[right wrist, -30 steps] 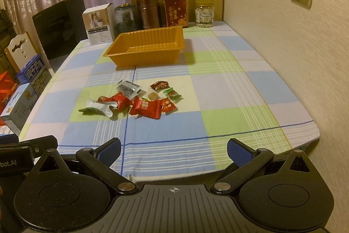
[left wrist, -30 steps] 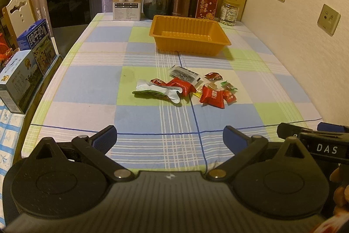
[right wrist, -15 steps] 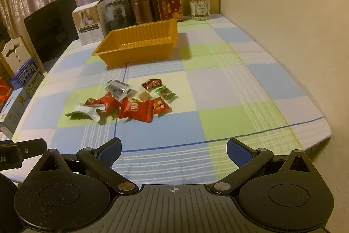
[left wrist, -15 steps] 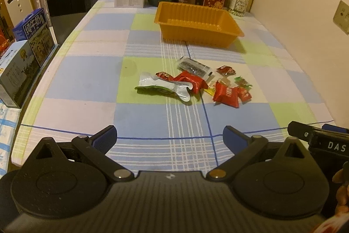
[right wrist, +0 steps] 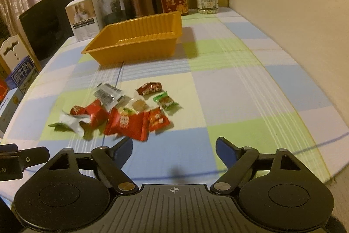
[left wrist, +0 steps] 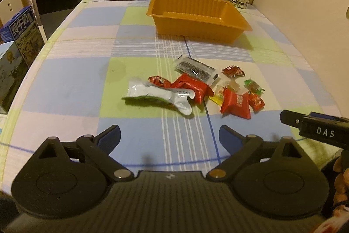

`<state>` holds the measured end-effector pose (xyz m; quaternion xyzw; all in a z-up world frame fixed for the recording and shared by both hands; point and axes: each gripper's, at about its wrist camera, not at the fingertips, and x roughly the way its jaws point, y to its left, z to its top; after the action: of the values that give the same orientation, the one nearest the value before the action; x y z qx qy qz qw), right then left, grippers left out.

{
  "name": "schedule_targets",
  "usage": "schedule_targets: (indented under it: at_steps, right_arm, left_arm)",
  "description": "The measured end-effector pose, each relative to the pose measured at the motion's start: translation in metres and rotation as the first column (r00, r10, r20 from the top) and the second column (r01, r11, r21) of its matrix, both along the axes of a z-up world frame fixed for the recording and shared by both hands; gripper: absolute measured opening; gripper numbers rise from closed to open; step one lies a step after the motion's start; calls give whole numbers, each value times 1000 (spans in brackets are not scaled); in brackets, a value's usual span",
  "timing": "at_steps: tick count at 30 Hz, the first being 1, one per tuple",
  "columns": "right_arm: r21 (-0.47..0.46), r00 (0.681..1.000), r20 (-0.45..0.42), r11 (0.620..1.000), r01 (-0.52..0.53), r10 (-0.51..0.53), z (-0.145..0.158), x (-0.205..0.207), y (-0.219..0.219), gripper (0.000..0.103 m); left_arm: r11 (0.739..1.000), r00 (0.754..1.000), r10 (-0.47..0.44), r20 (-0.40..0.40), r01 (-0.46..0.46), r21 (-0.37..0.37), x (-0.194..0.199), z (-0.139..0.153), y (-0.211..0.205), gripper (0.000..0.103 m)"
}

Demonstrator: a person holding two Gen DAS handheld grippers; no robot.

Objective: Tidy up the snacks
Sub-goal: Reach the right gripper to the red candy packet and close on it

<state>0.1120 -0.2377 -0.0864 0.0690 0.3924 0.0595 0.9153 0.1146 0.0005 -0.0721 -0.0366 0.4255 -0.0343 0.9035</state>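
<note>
Snacks (left wrist: 196, 88): small red, green, silver wrappers heaped together; both grippers' fingers closing, nothing between them.

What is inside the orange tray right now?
The orange tray shows only its bare ribbed floor, with no snacks in it. All the snack packets lie on the tablecloth in front of it. The near wall hides a strip of floor.

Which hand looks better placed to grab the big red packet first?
Right, probably. The big red packet lies just ahead of the right gripper, whose empty jaws are closing; the left gripper faces the white-green pouch instead.
</note>
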Motion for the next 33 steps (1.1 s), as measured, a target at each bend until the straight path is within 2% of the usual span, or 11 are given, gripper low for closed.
schedule_targets:
  at_steps: [8,22,24,28,33]
  right_arm:
    - [-14,997,-1,997,-72,72,-18,41,8,55]
    - [-61,983,-44,982,-179,177,-46,82,28,38]
    - [-70,982,-46,980,-187,185,-49,83,30,29]
    - [-60,983,-43,982,-180,177,-50,81,25,28]
    - [-25,995,-11,994,-103,102,-38,72,8,28]
  left_arm:
    - [999,1000,-26,-16,25,-43,28,-16,-5,86]
    - [997,998,-60,-13,59,-53,43,-28,-18,83]
    - [996,998,-65,-12,64,-56,43,-29,-19,83]
    - [995,996,-85,-6,84,-62,42,-29,-25,83]
    - [988,992,-128,17,129,-86,42,-28,-41,83]
